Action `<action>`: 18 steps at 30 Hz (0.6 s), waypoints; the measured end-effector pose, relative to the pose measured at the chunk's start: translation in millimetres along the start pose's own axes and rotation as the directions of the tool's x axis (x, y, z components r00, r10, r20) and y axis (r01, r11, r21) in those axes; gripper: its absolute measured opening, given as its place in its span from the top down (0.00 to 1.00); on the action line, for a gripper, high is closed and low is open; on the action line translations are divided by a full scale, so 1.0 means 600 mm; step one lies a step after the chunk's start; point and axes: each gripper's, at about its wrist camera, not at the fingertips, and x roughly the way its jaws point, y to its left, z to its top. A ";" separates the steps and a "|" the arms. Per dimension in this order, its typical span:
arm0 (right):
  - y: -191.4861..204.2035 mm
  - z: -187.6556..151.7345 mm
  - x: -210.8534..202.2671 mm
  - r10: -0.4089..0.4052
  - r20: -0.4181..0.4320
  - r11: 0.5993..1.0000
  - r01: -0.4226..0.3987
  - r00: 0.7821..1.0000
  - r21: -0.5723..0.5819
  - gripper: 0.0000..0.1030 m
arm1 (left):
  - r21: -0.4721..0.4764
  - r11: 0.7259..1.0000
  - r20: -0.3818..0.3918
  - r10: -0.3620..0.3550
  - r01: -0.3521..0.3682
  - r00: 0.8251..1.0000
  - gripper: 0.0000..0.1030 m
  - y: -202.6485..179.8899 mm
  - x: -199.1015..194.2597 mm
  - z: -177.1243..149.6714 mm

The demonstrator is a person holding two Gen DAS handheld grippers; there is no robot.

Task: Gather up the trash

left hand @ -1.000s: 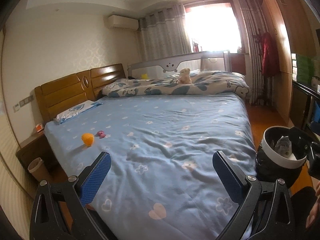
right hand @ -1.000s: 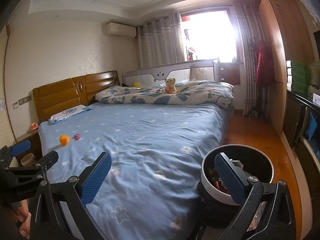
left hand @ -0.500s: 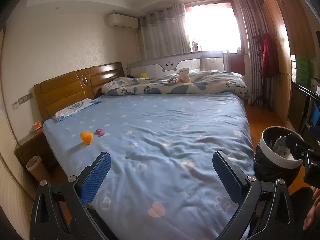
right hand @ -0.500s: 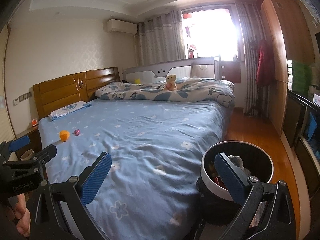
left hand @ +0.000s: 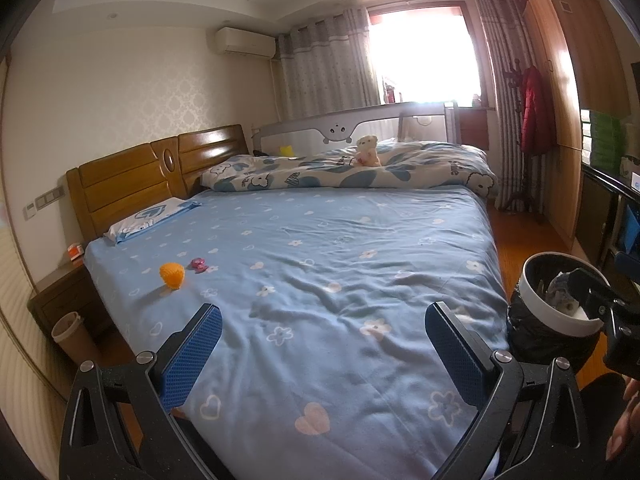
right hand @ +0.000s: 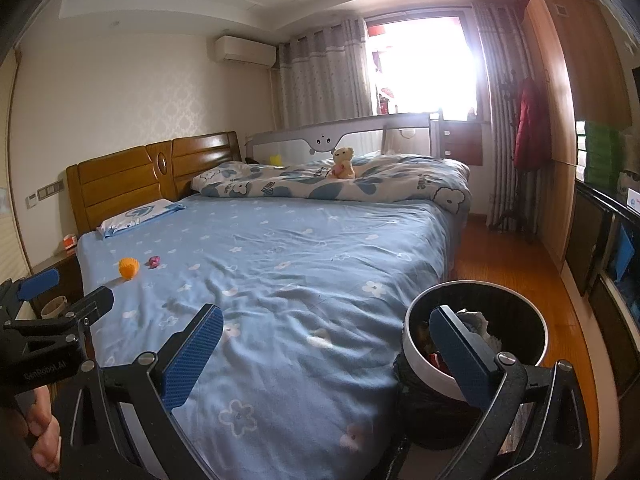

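Note:
An orange crumpled piece of trash (left hand: 172, 274) and a small pink wrapper (left hand: 198, 264) lie on the blue bed sheet (left hand: 340, 280) near its left side; they also show in the right wrist view, the orange piece (right hand: 129, 267) and the pink wrapper (right hand: 154, 261). A round bin with a white rim (right hand: 416, 360) and a black liner holds trash by the bed's right corner, also in the left wrist view (left hand: 532, 304). My left gripper (left hand: 323, 354) is open and empty over the bed's near part. My right gripper (right hand: 326, 354) is open and empty, its right finger over the bin.
A folded duvet (left hand: 360, 172) with a teddy bear (left hand: 368, 151) lies at the far side. A wooden headboard (left hand: 132, 184), a nightstand (left hand: 60, 300) and a paper cup (left hand: 66, 330) are at the left. Wardrobe (right hand: 572, 120) and wooden floor (right hand: 492, 256) are at the right.
Both grippers have drifted slightly back and up; the bed and bin sit a little lower and farther in view. Both stay open and empty.

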 end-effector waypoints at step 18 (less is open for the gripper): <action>0.001 -0.002 0.000 0.000 -0.001 1.000 0.000 1.000 -0.004 0.00 | 0.004 1.000 -0.003 -0.007 0.007 1.000 0.00 -0.003 0.002 -0.001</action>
